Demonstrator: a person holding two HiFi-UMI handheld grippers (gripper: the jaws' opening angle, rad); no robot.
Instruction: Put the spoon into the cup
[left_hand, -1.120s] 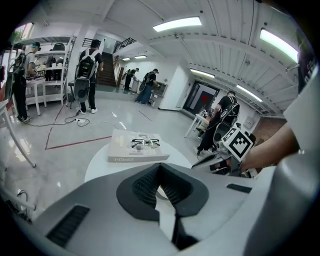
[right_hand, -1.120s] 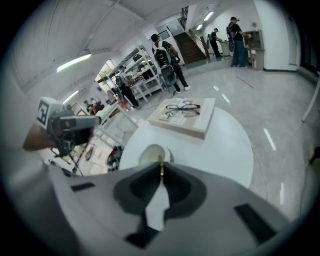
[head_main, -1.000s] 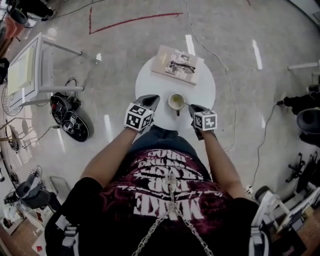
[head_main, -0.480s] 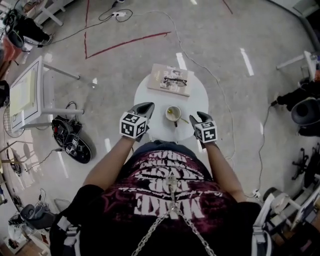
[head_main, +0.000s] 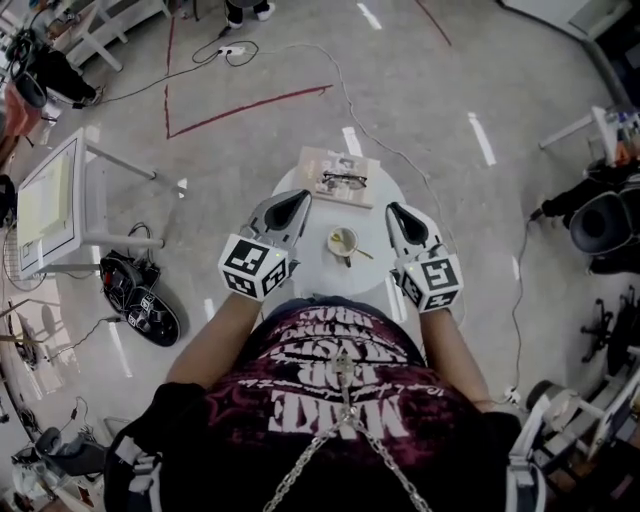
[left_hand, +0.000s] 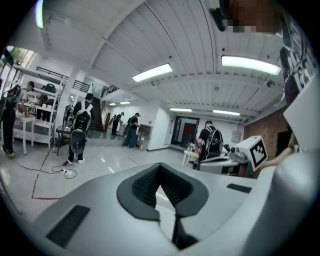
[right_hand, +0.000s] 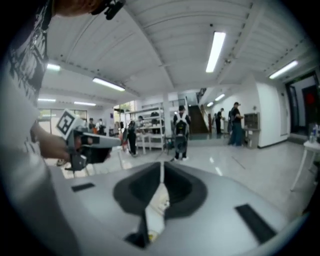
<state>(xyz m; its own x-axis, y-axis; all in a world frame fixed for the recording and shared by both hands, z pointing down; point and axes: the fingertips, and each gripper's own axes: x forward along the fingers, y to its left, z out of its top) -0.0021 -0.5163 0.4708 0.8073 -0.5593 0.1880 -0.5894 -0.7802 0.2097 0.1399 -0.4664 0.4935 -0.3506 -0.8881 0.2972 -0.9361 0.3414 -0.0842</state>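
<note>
- My right gripper (right_hand: 161, 170) has its jaws closing, with only a thin slit left at the tips and nothing between them. It looks out across the room, not down at the table (head_main: 318, 272).
- My left gripper (left_hand: 160, 169) has its jaws together and is just as empty, also aimed out at the room.
- In the head view, both grippers hang above the round white table, one on each side of the cup (head_main: 342, 241).
- The spoon (head_main: 361, 252) sits in the cup, its handle leaning over the rim toward my right side. I judge the job done.
- The handle juts toward my right gripper, so lowering that hand carelessly could clip it, levering the spoon out or tipping the cup.
- Neither gripper view shows the table, so any move back down relies on the head view, where the cup is small.
- A book (head_main: 338, 178) with glasses (head_main: 345, 181) on it lies just beyond the cup, and a shoved cup could knock it.
</note>
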